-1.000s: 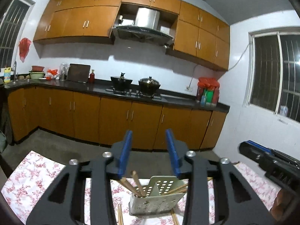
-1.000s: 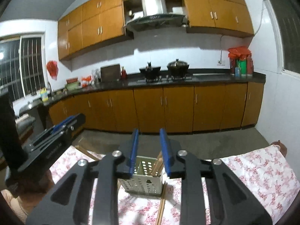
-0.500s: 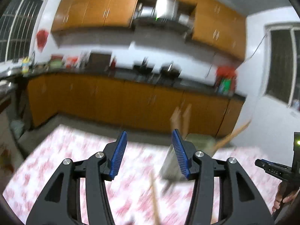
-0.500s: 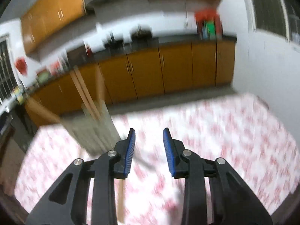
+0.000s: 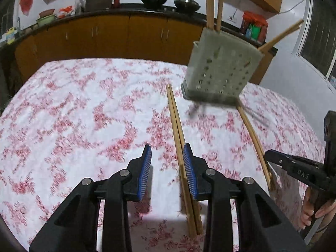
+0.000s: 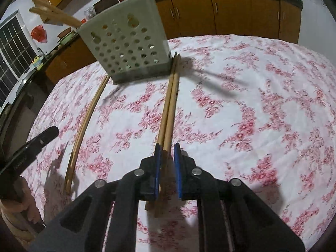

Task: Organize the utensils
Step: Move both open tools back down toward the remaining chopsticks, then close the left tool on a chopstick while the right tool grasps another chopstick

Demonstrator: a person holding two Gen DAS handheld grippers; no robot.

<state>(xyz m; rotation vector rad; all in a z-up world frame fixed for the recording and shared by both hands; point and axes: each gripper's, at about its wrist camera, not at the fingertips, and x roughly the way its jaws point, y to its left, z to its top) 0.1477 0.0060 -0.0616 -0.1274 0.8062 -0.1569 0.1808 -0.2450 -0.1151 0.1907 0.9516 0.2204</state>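
A: Right gripper [image 6: 167, 166] closing, one pair of chopsticks [image 6: 168, 113] between its jaws, pads not yet pressing; left gripper [image 5: 167, 168] also closing beside its pair [image 5: 177, 130].

B: Centre each pair before pinching; lift level; the holder [image 6: 126, 48] stands just beyond, on the tablecloth [image 6: 262, 96].

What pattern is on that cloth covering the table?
The tablecloth is white with a red-pink floral print. It shows sharpest in the right wrist view.

chopstick tops in the holder [image 5: 222, 67] beyond the frame edge, holder itself blurred
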